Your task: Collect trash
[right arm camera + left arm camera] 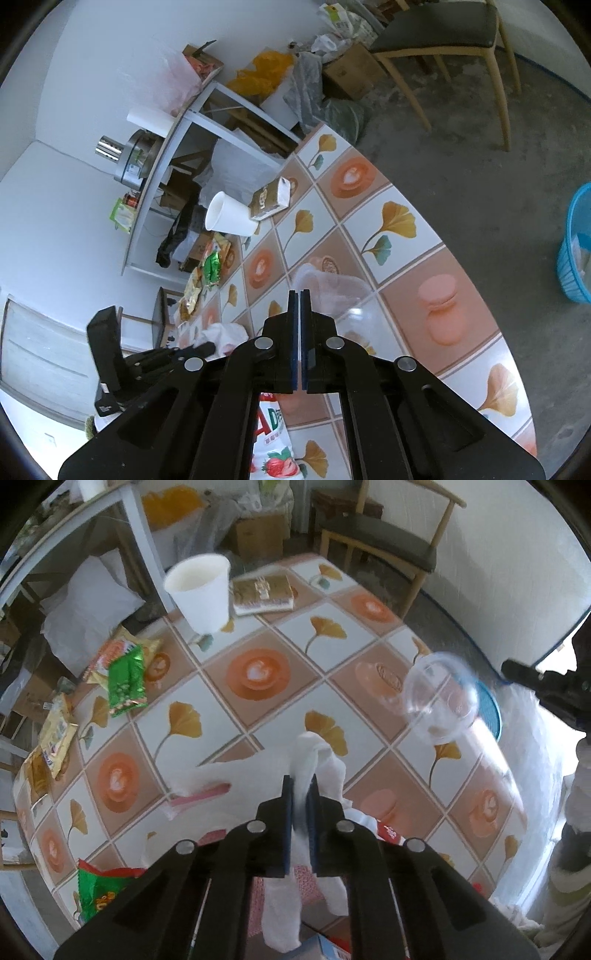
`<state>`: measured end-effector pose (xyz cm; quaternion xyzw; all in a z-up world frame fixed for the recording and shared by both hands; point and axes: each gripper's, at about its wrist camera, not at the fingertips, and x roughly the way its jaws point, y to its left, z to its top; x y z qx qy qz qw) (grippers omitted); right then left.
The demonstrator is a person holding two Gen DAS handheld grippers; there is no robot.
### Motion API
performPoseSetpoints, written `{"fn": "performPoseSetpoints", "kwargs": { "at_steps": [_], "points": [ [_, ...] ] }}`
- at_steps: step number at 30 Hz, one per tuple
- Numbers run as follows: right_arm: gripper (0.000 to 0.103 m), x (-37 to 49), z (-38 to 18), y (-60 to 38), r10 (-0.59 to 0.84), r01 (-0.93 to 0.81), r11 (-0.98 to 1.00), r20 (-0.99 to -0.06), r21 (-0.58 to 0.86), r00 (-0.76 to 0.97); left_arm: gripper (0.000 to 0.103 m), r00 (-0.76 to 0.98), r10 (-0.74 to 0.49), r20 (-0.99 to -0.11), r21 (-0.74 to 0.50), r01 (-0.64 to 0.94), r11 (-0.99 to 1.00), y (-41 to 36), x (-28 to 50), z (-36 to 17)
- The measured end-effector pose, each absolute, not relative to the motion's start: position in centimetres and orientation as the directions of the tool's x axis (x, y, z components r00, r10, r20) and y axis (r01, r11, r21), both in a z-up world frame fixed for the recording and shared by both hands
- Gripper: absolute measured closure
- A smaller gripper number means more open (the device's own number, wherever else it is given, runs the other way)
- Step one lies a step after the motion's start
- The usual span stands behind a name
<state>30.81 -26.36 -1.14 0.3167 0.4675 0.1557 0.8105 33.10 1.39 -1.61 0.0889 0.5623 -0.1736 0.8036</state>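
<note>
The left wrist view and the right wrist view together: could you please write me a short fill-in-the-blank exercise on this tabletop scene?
1. The left hand-held gripper is shut on a white ____.
2. The right hand-held gripper holds a clear plastic ____ by its edge.
3. The white paper cup stands beside a gold-coloured ____.
4. The waste basket on the floor is ____ in colour.

Missing words: tissue; cup; box; blue

Large "AD" on strawberry milk pack (275, 443), other packaging print illegible
</note>
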Motion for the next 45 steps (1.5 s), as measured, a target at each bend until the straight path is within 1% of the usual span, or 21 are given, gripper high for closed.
{"fn": "performPoseSetpoints", "kwargs": {
  "at_steps": [5, 8, 10, 12, 14, 19, 25, 27, 29, 30, 31, 32, 33, 35, 36, 37, 42, 45],
  "points": [
    [0.103, 30.9, -1.3, -26.3, 0.534, 0.052, 0.762, -0.671, 0.646, 0.515, 0.098, 0.381, -0.203, -0.902, -0.061, 0.353, 0.934, 2.5, 32.2, 1.0],
    [0.103, 31.3, -1.5, -26.3, 0.529, 0.057, 0.767, -0.681, 0.639, 0.505, 0.098, 0.422, -0.236, -0.875, -0.09, 0.338, 0.937, 3.1, 31.7, 2.4],
    [0.099, 31.6, -1.6, -26.0, 0.53, 0.053, 0.774, -0.691, 0.631, 0.491, 0.098, 0.451, -0.257, -0.855, -0.112, 0.324, 0.94, 3.5, 31.3, 3.5],
    [0.088, 32.1, -1.3, -25.4, 0.509, 0.042, 0.799, -0.711, 0.601, 0.486, 0.098, 0.476, -0.277, -0.835, -0.134, 0.311, 0.941, 3.9, 31.0, 4.4],
    [0.058, 32.8, -0.9, -24.6, 0.477, 0.03, 0.828, -0.731, 0.56, 0.489, 0.098, 0.506, -0.3, -0.808, -0.163, 0.297, 0.941, 4.3, 30.5, 5.6],
    [0.041, 35.7, -1.1, -22.8, 0.386, 0.02, 0.893, -0.787, 0.45, 0.481, 0.098, 0.58, -0.374, -0.724, -0.245, 0.29, 0.925, 4.9, 29.0, 8.9],
    [0.041, 38.9, -2.9, -20.2, 0.297, 0.008, 0.946, -0.874, 0.324, 0.385, 0.098, 0.625, -0.436, -0.648, -0.292, 0.325, 0.9, 4.6, 26.9, 11.7],
    [0.044, 39.4, -3.5, -19.3, 0.259, -0.009, 0.962, -0.902, 0.273, 0.344, 0.098, 0.633, -0.446, -0.633, -0.298, 0.332, 0.895, 4.4, 26.2, 12.1],
    [0.055, 39.5, -4.1, -18.8, 0.217, -0.023, 0.975, -0.924, 0.221, 0.316, 0.098, 0.634, -0.455, -0.625, -0.306, 0.337, 0.89, 4.3, 25.7, 12.0],
    [0.056, 39.3, -4.3, -18.6, 0.199, -0.031, 0.98, -0.933, 0.199, 0.3, 0.098, 0.634, -0.461, -0.621, -0.314, 0.338, 0.887, 4.3, 25.4, 12.0],
    [0.06, 39.0, -4.3, -18.7, 0.197, -0.036, 0.98, -0.935, 0.195, 0.296, 0.098, 0.634, -0.466, -0.617, -0.321, 0.337, 0.885, 4.4, 25.1, 11.9],
    [0.067, 38.8, -4.2, -18.8, 0.191, -0.041, 0.981, -0.936, 0.187, 0.294, 0.098, 0.635, -0.47, -0.613, -0.328, 0.337, 0.883, 4.5, 24.8, 11.9],
    [0.07, 38.4, -4.0, -19.0, 0.176, -0.046, 0.984, -0.938, 0.17, 0.299, 0.098, 0.636, -0.476, -0.608, -0.336, 0.337, 0.879, 4.6, 24.6, 11.9],
    [0.084, 37.4, -3.6, -19.6, 0.163, -0.052, 0.987, -0.938, 0.155, 0.305, 0.098, 0.638, -0.485, -0.598, -0.352, 0.335, 0.874, 4.8, 24.3, 11.7],
    [0.087, 37.1, -3.5, -19.7, 0.161, -0.055, 0.987, -0.939, 0.152, 0.305, 0.098, 0.637, -0.489, -0.596, -0.356, 0.336, 0.872, 4.9, 24.2, 11.6],
    [0.094, 36.6, -3.4, -20.1, 0.155, -0.055, 0.988, -0.939, 0.146, 0.307, 0.098, 0.636, -0.494, -0.592, -0.364, 0.336, 0.869, 4.9, 24.1, 11.6],
    [0.094, 34.9, -3.3, -21.3, 0.148, -0.058, 0.989, -0.935, 0.136, 0.323, 0.098, 0.631, -0.516, -0.579, -0.394, 0.338, 0.855, 4.6, 23.6, 11.3],
    [0.094, 33.8, -3.4, -22.1, 0.162, -0.049, 0.987, -0.927, 0.155, 0.338, 0.098, 0.628, -0.53, -0.57, -0.409, 0.343, 0.846, 4.4, 23.1, 11.2]
  ]
}}
